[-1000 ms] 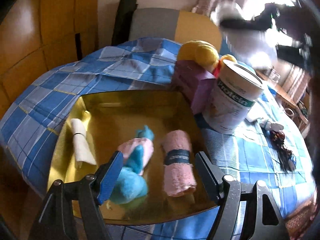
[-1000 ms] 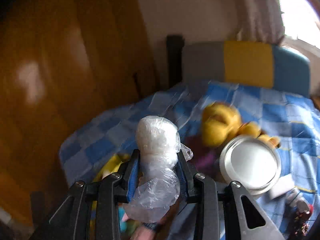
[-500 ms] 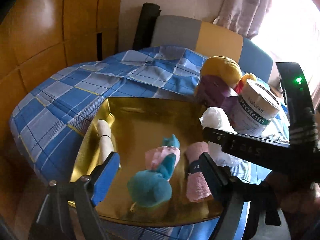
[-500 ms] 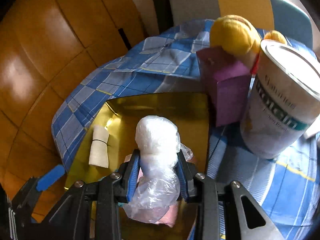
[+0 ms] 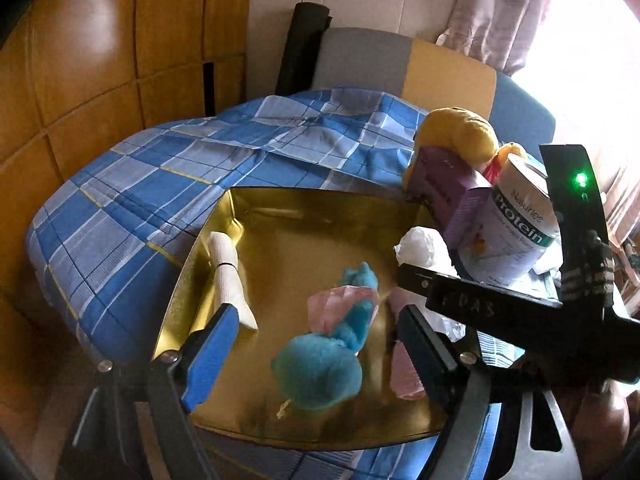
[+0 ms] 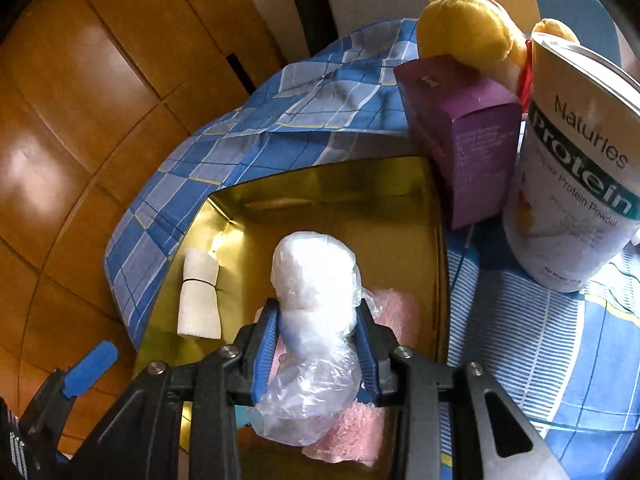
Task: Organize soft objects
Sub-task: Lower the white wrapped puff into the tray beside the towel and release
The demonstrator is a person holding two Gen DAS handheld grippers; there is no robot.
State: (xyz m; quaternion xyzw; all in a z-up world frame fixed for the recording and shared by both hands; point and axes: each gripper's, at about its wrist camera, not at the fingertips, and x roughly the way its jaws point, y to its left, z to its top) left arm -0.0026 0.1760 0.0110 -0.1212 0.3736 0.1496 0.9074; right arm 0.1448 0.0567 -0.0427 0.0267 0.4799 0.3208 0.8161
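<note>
My right gripper [image 6: 316,344] is shut on a white cotton wad in clear plastic [image 6: 314,280], held just above the gold tray [image 6: 320,188]; the wad also shows in the left wrist view [image 5: 420,246]. In the tray lie a rolled white cloth [image 5: 228,276], a blue and pink soft bundle [image 5: 328,344] and a rolled pink towel [image 6: 396,308] under the wad. My left gripper [image 5: 316,356] is open and empty over the tray's near edge, above the blue bundle. A yellow plush toy [image 5: 460,136] sits behind the purple box.
A purple box [image 6: 464,136] and a white protein powder can [image 6: 576,184] stand right of the tray on the blue checked cloth [image 5: 160,184]. A wooden wall [image 5: 80,80] is to the left and a chair back [image 5: 384,60] behind the table.
My right gripper has come down and left with the wad, from above the can to over the tray's right side. My left gripper pulled back slightly and stays open.
</note>
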